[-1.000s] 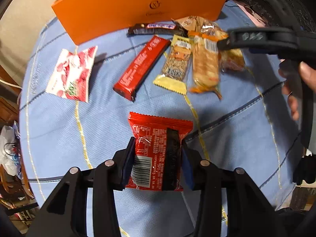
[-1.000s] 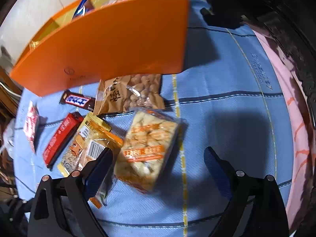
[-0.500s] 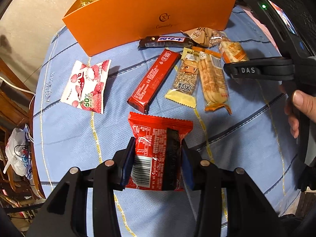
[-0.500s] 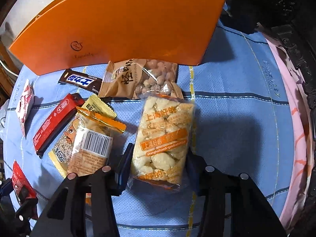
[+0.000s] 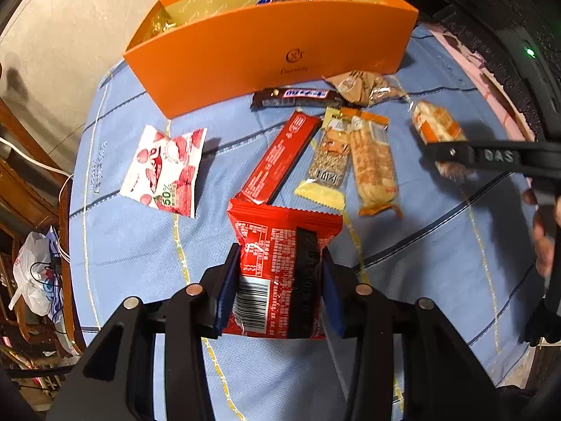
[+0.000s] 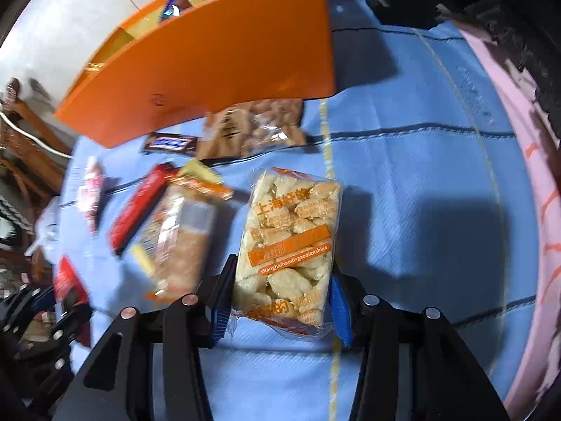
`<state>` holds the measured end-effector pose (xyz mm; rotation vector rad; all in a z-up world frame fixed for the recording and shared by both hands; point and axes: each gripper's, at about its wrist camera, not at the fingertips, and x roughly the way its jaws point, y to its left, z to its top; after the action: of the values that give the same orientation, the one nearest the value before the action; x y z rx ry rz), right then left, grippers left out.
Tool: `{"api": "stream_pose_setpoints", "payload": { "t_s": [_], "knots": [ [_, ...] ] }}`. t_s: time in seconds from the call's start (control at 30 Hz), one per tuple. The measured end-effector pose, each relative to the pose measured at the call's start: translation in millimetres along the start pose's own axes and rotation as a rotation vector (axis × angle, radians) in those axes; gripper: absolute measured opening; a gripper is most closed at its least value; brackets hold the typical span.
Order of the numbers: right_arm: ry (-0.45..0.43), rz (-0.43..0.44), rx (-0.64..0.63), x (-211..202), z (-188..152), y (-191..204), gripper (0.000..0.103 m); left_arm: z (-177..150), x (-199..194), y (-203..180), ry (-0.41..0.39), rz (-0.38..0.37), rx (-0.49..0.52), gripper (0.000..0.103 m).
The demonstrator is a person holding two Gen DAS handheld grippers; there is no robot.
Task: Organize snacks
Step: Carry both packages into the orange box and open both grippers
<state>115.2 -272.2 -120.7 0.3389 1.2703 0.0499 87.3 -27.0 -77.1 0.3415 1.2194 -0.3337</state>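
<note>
Snacks (image 5: pixel 335 161) on blue cloth (image 5: pixel 133 245) blurred in right view, left gripper (image 5: pixel 277 287) clamping red barcode packet (image 5: pixel 277 256), right gripper (image 6: pixel 280 298) gripping clear rice-puff pack (image 6: pixel 291 242), orange box (image 5: pixel 266 52) behind.

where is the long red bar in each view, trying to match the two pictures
Left wrist view: the long red bar lies slanted at centre, just above the red packet held in the left gripper.
Right wrist view: it lies slanted at left of centre, blurred, left of the puffed rice packet held in the right gripper.
Shared landmark: the orange box, at the top of both views.
</note>
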Motion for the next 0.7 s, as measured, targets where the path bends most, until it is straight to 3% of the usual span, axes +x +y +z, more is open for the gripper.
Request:
{"api": "stream_pose_setpoints", "payload": {
  "t_s": [0.13,0.27,0.4,0.57,0.7],
  "knots": [
    [-0.018,0.081,0.0,-15,1,2,0.048,5,-10,-2,-0.017,-0.011,0.001,0.042],
    [-0.082,0.133,-0.016,-46,9,29,0.048,17,-23,5,-0.04,-0.05,-0.03,0.042],
    [-0.169,0.154,-0.041,-73,36,42,0.048,49,-40,25,-0.09,-0.082,-0.079,0.042],
    [-0.27,0.11,-0.094,-85,82,64,0.048,105,-55,52,-0.163,-0.069,-0.126,0.042],
    [-0.343,0.02,-0.137,-91,116,75,0.048,162,-57,71,-0.226,-0.071,-0.17,0.042]
  ]
}}
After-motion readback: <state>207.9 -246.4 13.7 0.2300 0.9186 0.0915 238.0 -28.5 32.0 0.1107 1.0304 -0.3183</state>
